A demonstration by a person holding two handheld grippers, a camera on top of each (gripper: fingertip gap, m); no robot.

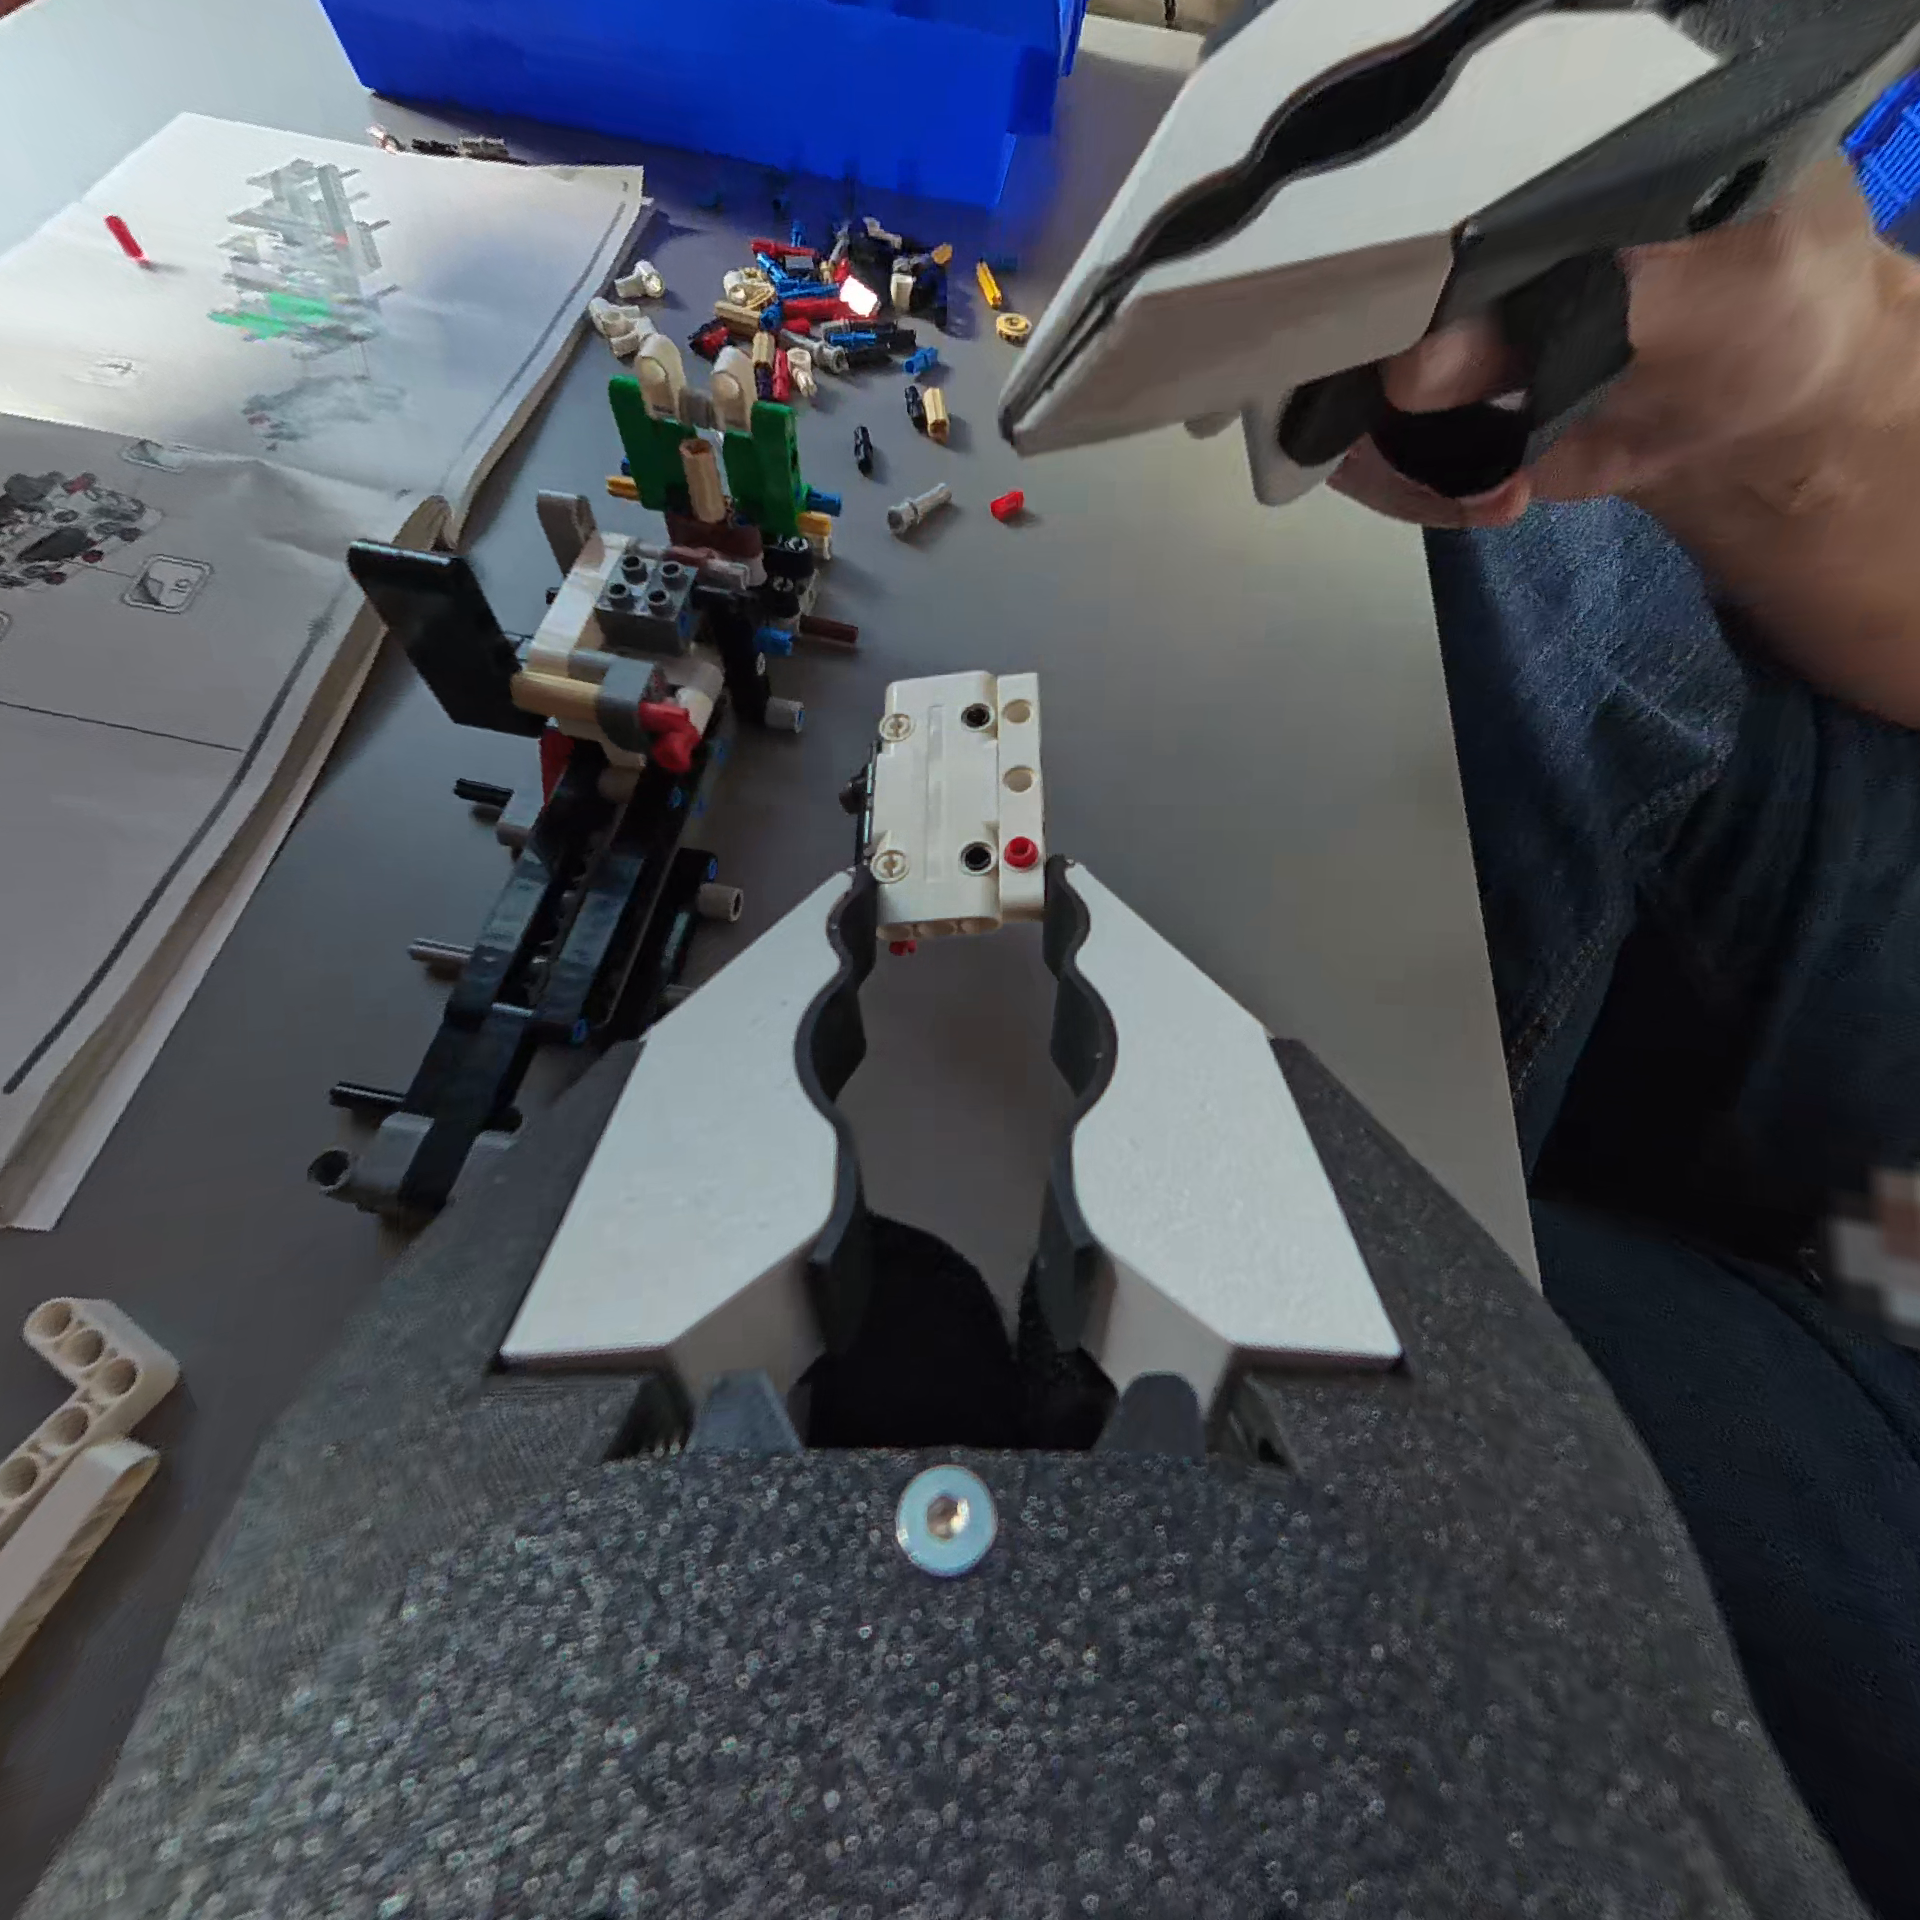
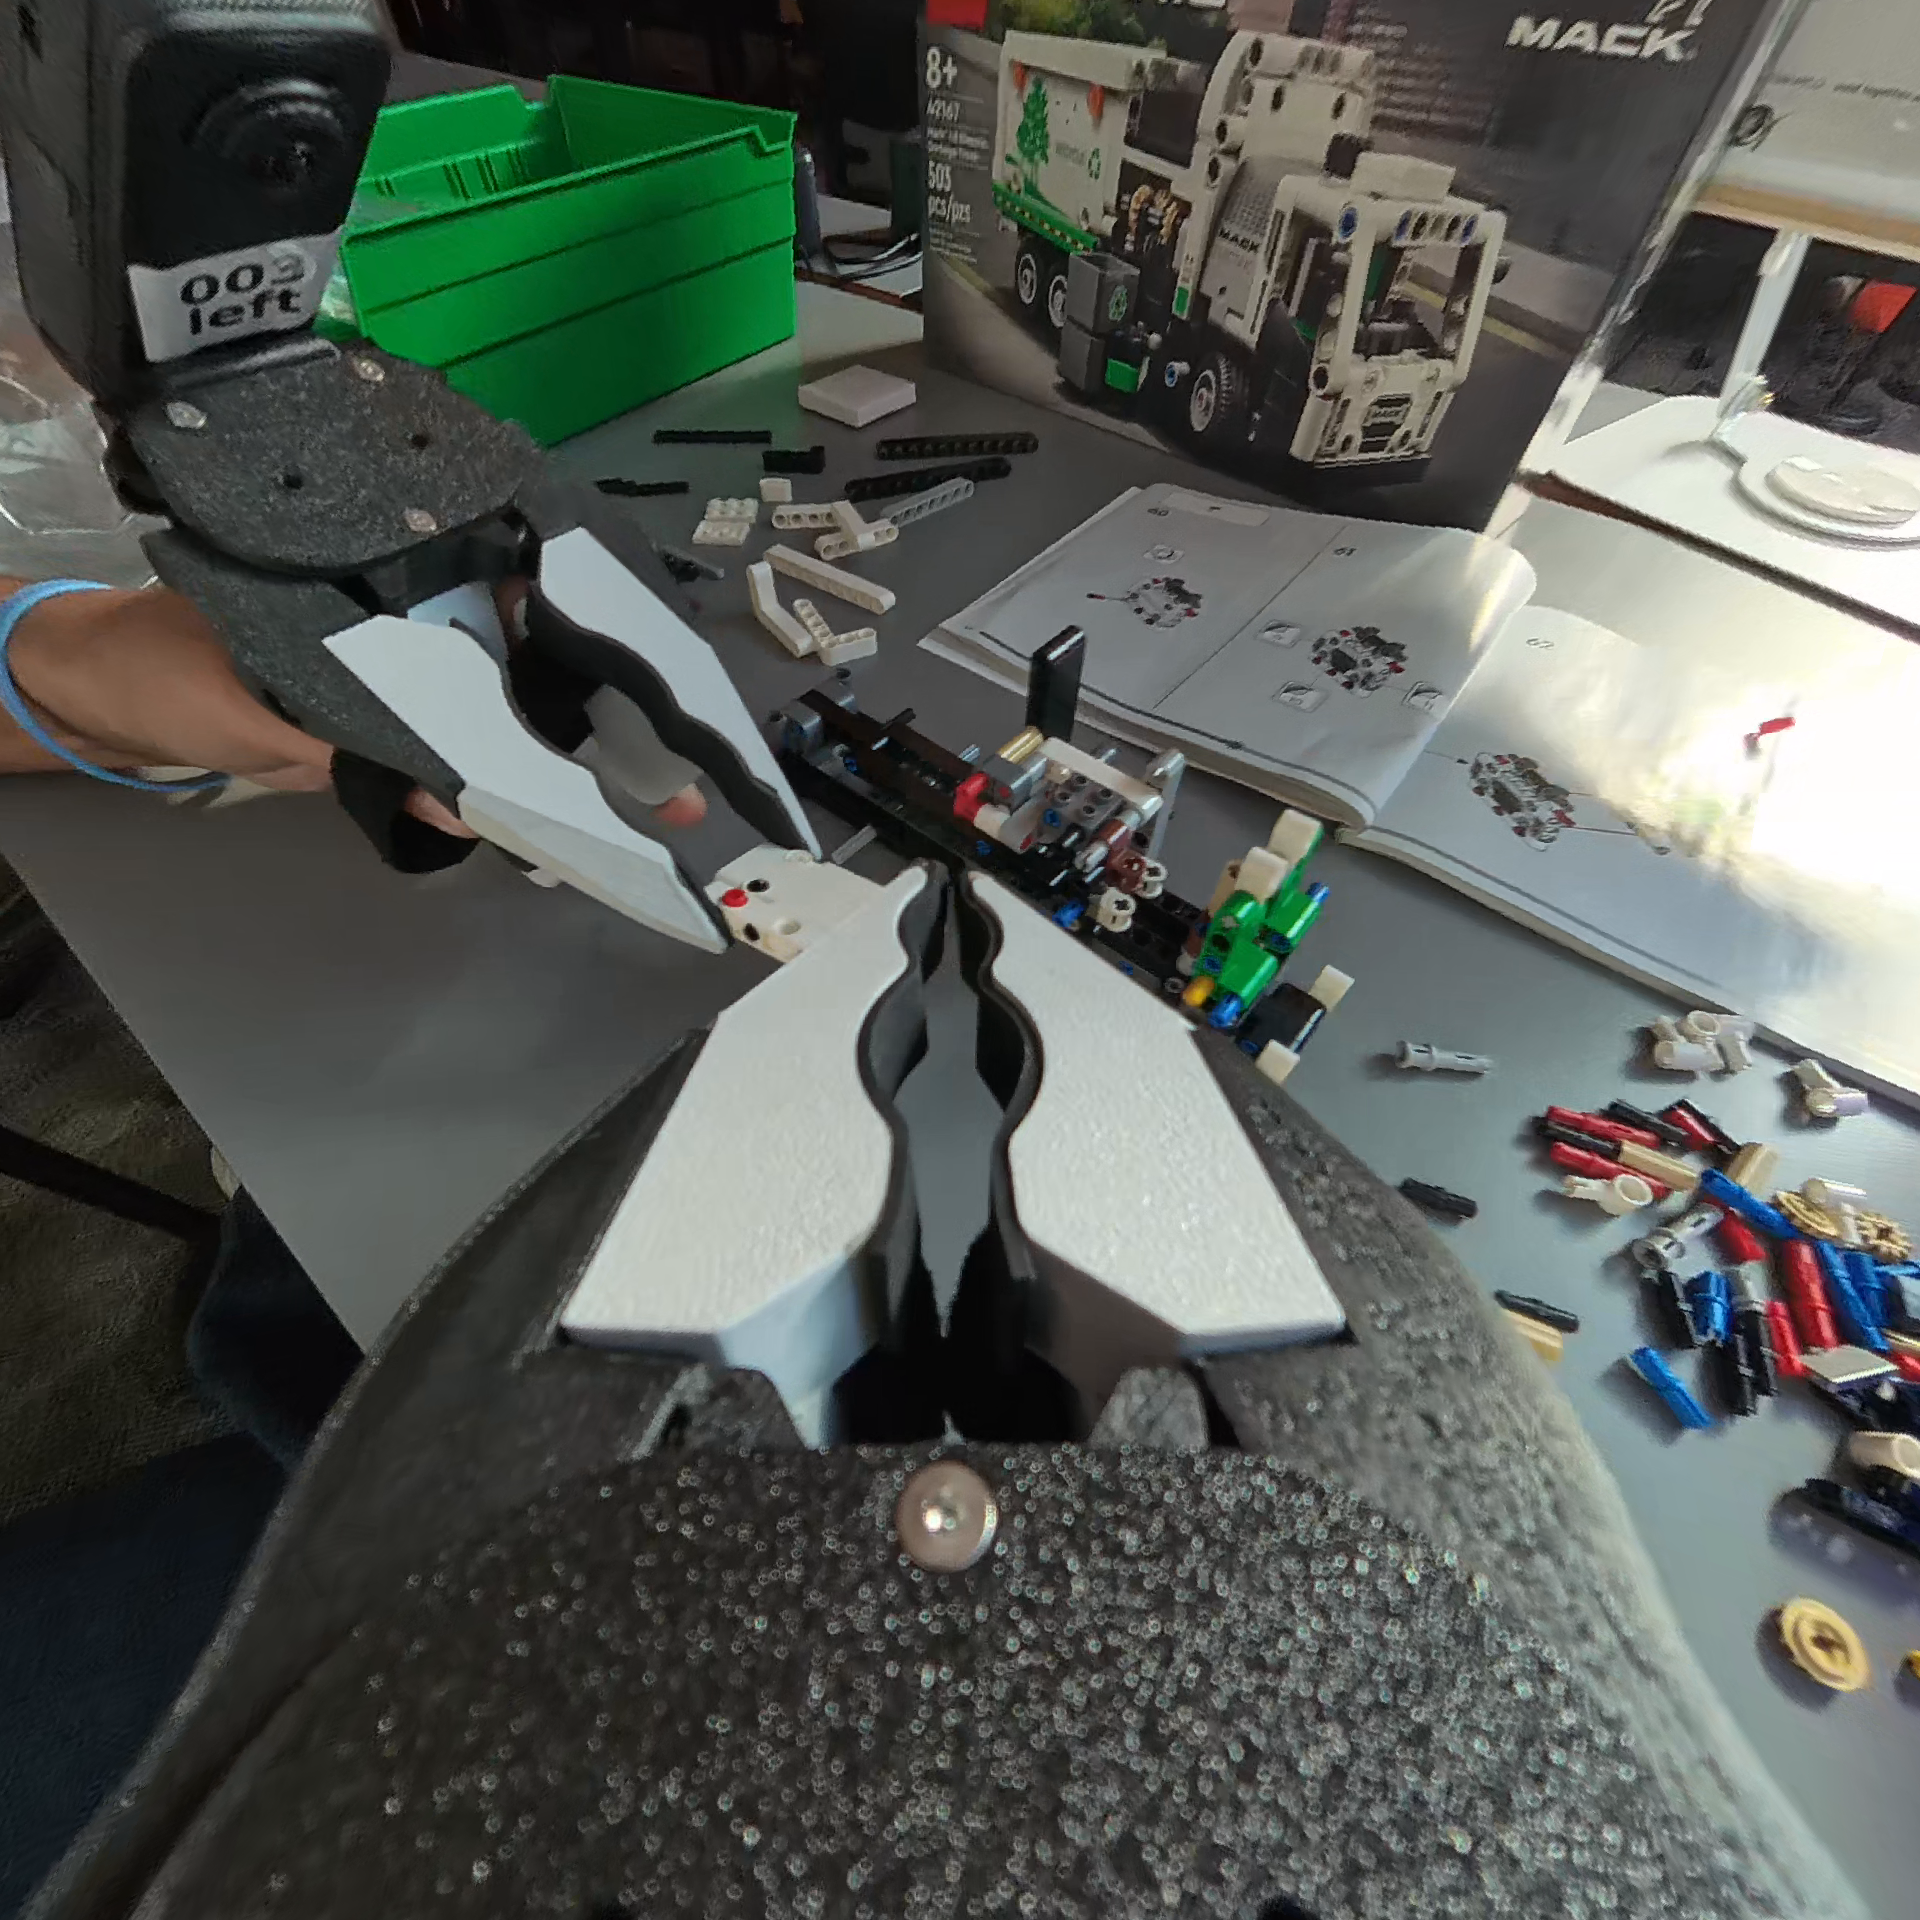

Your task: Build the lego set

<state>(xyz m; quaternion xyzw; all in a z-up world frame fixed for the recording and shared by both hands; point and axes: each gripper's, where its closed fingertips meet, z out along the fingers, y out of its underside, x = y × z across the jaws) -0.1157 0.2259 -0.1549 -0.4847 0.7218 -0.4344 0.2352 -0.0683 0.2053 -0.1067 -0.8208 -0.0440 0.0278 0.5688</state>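
A: Left gripper (image 1: 961,894) pinches the white block (image 1: 956,790) by its near end, just above the table (image 1: 1247,727).

B: Right gripper (image 2: 951,883)?

A: Pressed together, empty, close by. A tip grip like that could let the block twist free beside the chassis (image 1: 582,883).
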